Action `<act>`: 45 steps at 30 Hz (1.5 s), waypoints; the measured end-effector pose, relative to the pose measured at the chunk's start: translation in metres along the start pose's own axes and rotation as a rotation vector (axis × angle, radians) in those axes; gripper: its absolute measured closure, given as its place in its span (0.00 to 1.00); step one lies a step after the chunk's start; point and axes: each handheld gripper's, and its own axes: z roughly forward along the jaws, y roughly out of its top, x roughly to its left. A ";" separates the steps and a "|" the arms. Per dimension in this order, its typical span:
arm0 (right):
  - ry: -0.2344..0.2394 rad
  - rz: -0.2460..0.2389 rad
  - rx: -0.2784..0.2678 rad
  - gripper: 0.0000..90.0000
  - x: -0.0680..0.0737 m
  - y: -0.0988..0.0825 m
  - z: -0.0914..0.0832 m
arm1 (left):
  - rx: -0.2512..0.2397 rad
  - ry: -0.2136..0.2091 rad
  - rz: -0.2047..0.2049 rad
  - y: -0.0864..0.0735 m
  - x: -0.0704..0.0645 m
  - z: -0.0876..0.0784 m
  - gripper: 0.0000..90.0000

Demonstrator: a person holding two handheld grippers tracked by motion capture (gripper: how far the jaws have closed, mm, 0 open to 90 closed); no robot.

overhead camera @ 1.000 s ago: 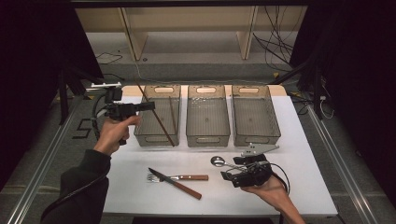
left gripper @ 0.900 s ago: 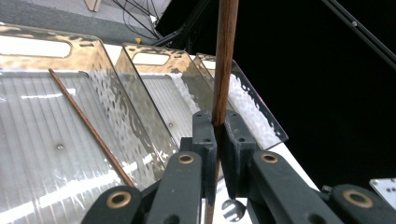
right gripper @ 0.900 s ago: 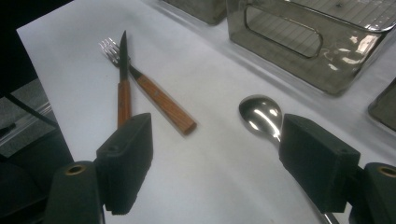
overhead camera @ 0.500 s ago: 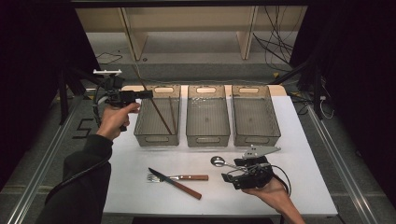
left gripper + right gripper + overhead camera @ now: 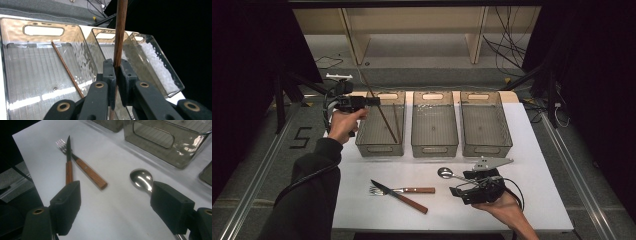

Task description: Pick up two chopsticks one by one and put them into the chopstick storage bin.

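Left fingers point(image 5: 116, 72) pinch a chopstick point(image 5: 119, 32) above the bin point(image 5: 380, 148) (mate already inside); right fingers point(image 5: 110, 202) spread, spoon point(image 5: 141, 179) just ahead

left arm: dark sleeve point(image 5: 307, 200) | left gripper point(image 5: 115, 72): black jaws, brass-coloured pivot pins, white top plate | right gripper point(image 5: 112, 202): black blocky pads, grey three-cornered plate, black cable

The table point(image 5: 537, 200) is white. Three bins point(image 5: 434, 125) on it are see-through grey, with thin lines on the bottom (and bumpy, wavy walls). The chopstick point(image 5: 120, 32) is brown wood. The knife point(image 5: 68, 157) has a dark blade and a brown handle. The fork point(image 5: 85, 170) has a brown handle too. The spoon point(image 5: 141, 178) is shiny silver. Both grippers are black.
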 end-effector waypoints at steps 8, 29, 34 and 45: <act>0.004 0.000 -0.001 0.28 0.000 -0.001 -0.001 | 0.040 0.025 -0.013 -0.009 0.005 0.015 0.94; 0.009 0.001 0.000 0.28 -0.001 -0.001 -0.001 | 0.109 0.091 -0.045 -0.024 0.010 0.043 0.87; 0.009 0.003 -0.003 0.28 -0.001 0.000 -0.002 | 0.122 0.131 -0.068 -0.025 0.011 0.047 0.69; 0.011 0.005 -0.005 0.28 -0.002 0.000 -0.003 | 0.163 0.131 0.006 -0.023 0.000 0.054 0.38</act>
